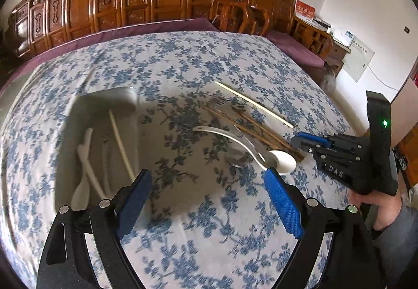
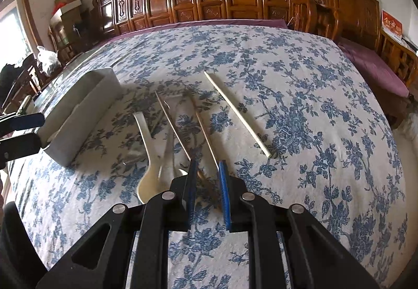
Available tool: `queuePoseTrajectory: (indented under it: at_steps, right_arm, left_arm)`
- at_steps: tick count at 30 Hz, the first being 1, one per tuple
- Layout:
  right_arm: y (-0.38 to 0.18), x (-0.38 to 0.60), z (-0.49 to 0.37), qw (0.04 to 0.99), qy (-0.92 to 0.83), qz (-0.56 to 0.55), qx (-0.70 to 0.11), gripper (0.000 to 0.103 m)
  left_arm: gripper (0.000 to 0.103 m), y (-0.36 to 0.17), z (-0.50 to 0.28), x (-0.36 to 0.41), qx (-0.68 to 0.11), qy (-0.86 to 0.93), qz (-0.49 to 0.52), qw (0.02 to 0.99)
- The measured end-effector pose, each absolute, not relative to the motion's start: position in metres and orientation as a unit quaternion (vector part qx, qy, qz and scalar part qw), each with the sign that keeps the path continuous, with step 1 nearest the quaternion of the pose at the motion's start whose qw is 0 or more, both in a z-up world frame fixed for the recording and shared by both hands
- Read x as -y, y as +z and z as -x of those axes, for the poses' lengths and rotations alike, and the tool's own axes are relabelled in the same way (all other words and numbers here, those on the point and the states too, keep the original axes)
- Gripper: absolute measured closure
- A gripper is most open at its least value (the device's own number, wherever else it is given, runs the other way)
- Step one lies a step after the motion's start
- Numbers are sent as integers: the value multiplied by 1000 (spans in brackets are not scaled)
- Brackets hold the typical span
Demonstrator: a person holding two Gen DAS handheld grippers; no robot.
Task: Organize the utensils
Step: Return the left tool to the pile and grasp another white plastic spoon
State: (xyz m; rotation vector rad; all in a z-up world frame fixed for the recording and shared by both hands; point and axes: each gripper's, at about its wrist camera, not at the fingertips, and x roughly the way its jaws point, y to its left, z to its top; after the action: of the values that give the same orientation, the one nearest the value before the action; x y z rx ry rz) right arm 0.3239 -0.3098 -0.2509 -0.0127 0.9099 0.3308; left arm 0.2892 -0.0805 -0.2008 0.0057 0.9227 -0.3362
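two brown chopsticks (image 2: 206, 137) between right tongs (image 2: 207, 171).

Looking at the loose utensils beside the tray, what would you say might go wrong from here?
1. The brown chopsticks lie tangled with the white spoon and a metal spoon; the right tool, nearly closed just over their near ends, might drag neighbours or grab only one stick.
2. The white chopstick lies apart and could be overlooked.
3. The left tool, wide open by the tray, may knock its wall.
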Motion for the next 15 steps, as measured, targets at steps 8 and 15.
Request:
queuePoseTrajectory:
  at_steps: [8, 15]
  right_arm:
    - [-261, 319, -321, 885, 154, 2, -439, 84]
    - [-271, 322, -319, 885, 139, 21, -444, 84]
  left_arm:
    - [34, -229, -316, 115, -466, -178, 1, 867]
    - [53, -257, -337, 135, -503, -194, 40, 841]
